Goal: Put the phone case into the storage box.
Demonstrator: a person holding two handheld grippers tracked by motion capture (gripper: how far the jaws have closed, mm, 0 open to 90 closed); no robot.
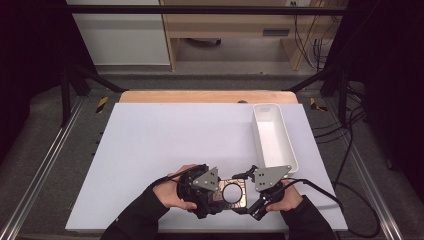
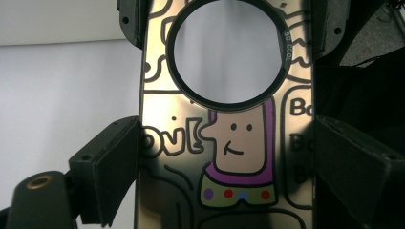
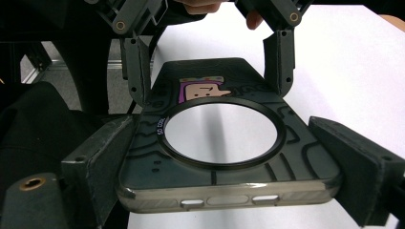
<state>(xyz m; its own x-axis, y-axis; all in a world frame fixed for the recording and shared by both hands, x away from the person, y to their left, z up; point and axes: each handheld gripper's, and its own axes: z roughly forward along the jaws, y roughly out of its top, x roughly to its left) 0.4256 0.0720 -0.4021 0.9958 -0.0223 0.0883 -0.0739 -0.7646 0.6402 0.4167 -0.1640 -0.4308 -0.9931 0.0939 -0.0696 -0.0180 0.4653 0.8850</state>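
White board covers the worktop [image 1: 150,150], with shelving and cables behind it and a white tray [image 1: 272,135] lying forward and to the right of your jaws.

Between the two grippers you have a phone case [image 1: 233,193], carried just above the worktop near its front edge. Your left gripper [image 1: 212,196] closes on one end of it and your right gripper [image 1: 250,197] on the other; in each gripper view the jaws press against the case's long side edges, so both are gripping, not open.

Judge the case [image 3: 224,157] as very light and thin. Its translucent rim with button slots looks like soft, flexible plastic, so it will likely bow or twist if you squeeze hard or pull the two ends against each other. The glossy printed back [image 2: 224,143] with the cartoon figure looks slick, and flat pads could slide along it.

Take hold on the side edges, as you have now, well clear of the large ring opening [image 2: 227,50], where little material is left and the shell is weakest. Keep the squeeze gentle and move both hands together so the case stays flat between the jaws.
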